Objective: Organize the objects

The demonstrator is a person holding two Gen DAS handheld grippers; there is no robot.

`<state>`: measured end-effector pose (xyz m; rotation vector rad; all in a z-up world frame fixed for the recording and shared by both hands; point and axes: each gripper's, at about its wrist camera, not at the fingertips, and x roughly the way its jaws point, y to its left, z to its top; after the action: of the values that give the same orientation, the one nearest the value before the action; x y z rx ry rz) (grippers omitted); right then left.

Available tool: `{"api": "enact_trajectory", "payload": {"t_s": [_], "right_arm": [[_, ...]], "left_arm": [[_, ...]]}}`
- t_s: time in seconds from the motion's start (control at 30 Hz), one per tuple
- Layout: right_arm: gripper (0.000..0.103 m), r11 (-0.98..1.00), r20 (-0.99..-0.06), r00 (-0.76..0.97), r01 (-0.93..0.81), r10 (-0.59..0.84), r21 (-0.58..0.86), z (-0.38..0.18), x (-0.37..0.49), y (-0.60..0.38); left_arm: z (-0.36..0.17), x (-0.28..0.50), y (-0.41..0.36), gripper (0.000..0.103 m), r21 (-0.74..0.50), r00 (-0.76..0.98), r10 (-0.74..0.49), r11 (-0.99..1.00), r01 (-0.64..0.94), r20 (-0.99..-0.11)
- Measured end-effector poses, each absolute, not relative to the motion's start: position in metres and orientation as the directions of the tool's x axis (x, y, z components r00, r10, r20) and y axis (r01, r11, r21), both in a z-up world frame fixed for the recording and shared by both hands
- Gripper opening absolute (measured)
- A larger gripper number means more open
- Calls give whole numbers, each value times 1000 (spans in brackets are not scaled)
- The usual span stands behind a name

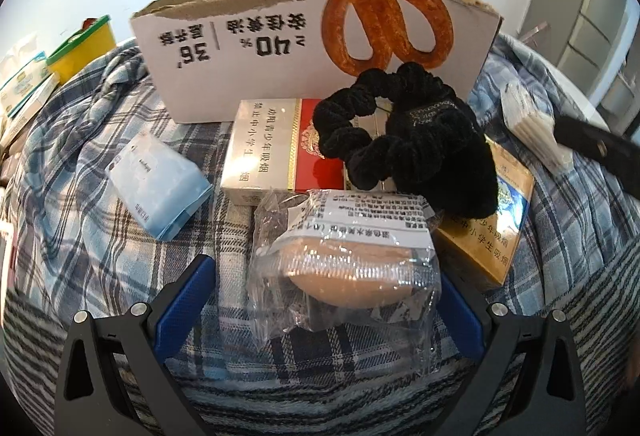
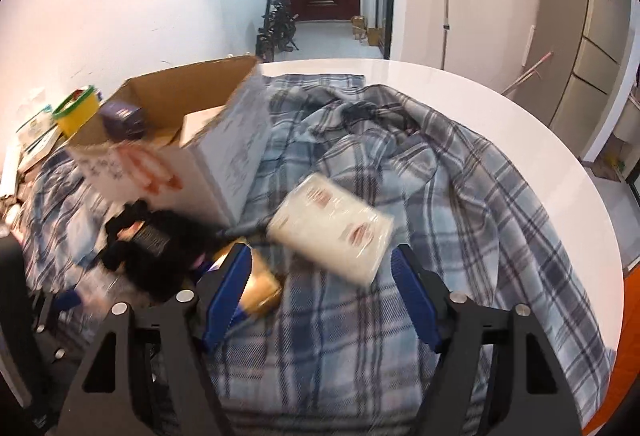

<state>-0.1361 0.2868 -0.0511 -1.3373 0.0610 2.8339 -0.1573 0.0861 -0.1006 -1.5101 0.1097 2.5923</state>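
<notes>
On the plaid blanket [image 2: 460, 171], the tissue pack [image 2: 332, 228] lies loose just ahead of the right gripper [image 2: 320, 292], whose jaws are spread with nothing between them, so it's not held and still outside the box [image 2: 224, 139]. The left gripper [image 1: 324, 296] also stands spread, with the bagged sponge [image 1: 344, 272] sitting between its fingers; I can't see the pads pressing it, and that crinkly bag looks likely to slip or bunch if pinched off-centre. Bigger worry: everything's jammed together by the box. The black scrunchie [image 1: 404, 143] is draped over the red carton [image 1: 268, 147] and touches the gold carton [image 1: 492, 236], so grabbing any one probably drags another along. The soft, rumpled blanket could snag a fingertip too. The blue pack [image 1: 160, 183] lies off to the left on its own. The box is open-topped with a torn front wall; inside I can make out a purple box [image 2: 124, 115], the rest is hidden. A yellow tub [image 2: 78, 111] sits behind it, contents unclear.
</notes>
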Motion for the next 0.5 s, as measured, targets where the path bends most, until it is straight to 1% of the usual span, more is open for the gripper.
{"api": "enact_trajectory", "payload": {"t_s": [0.2, 0.27, 0.3, 0.33, 0.37, 0.4, 0.47, 0.5], "right_arm": [[71, -999, -828, -559, -5, -39, 51, -74, -164, 293], [71, -999, -841, -541, -8, -24, 33, -82, -168, 292], [68, -1000, -843, -538, -13, -6, 15, -85, -169, 291], [46, -1000, -842, -539, -23, 20, -9, -87, -169, 290], [36, -999, -842, -539, -27, 33, -22, -89, -169, 289], [29, -1000, -844, -535, -19, 22, -13, -90, -168, 289], [26, -1000, -838, -546, -8, -2, 7, -88, -165, 290], [22, -1000, -831, -555, -6, -10, 16, -87, -163, 290]], "left_arm": [[-101, -162, 86, 103, -11, -484, 83, -989, -150, -871], [-100, -162, 86, 103, -11, -485, 84, -988, -153, -870], [-100, -162, 86, 103, -10, -487, 84, -988, -152, -870], [-100, -162, 86, 103, -10, -488, 84, -988, -152, -869], [-100, -162, 86, 103, -10, -488, 84, -988, -151, -869], [-100, -162, 86, 103, -10, -488, 84, -988, -151, -869], [-100, -161, 86, 103, -11, -488, 83, -989, -149, -869], [-100, -161, 86, 103, -11, -489, 83, -989, -148, -868]]}}
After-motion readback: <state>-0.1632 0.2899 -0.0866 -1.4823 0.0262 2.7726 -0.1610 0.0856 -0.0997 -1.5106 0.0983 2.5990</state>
